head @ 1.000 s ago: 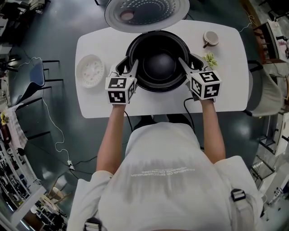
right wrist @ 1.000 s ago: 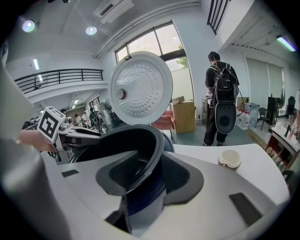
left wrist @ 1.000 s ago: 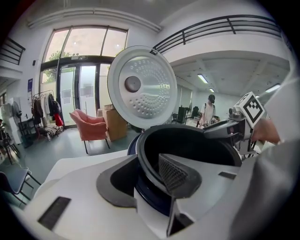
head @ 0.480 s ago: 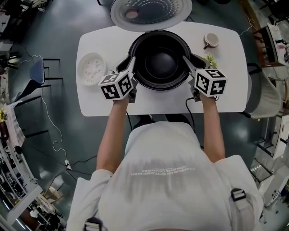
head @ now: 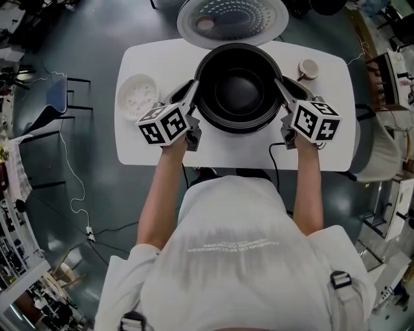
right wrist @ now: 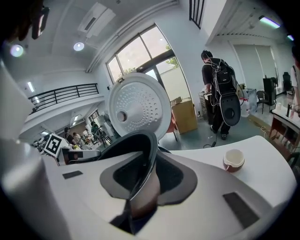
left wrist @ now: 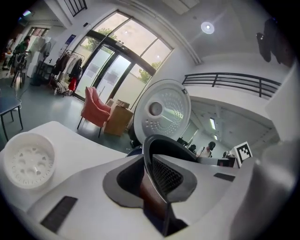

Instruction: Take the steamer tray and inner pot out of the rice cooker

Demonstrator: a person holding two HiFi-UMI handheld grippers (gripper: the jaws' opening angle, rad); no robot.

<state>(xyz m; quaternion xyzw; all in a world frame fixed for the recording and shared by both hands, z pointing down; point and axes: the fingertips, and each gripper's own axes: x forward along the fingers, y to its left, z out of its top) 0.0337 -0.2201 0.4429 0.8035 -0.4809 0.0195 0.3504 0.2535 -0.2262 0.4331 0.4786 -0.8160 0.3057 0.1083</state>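
Note:
The dark inner pot (head: 238,87) hangs above the white table (head: 323,145), held by its rim on both sides. My left gripper (head: 193,91) has the rim's left edge (left wrist: 151,159) between its pads, and its jaws are still closing on it. Across the pot, my right gripper (head: 282,87) clamps the right edge (right wrist: 146,157), its jaws also closing. The white steamer tray (head: 136,96) lies on the table left of the pot and shows in the left gripper view (left wrist: 28,159). The pot hides the cooker body.
The rice cooker's open lid (head: 233,19) stands up behind the pot. A small cup (head: 308,68) sits at the table's back right. A person with a backpack (right wrist: 220,93) stands beyond the table. Chairs stand on the floor to the left and right.
Both grippers have risen with the inner pot, which now looks larger and nearer to the head camera. The left gripper has rolled, and both pairs of jaws have narrowed onto the rim.

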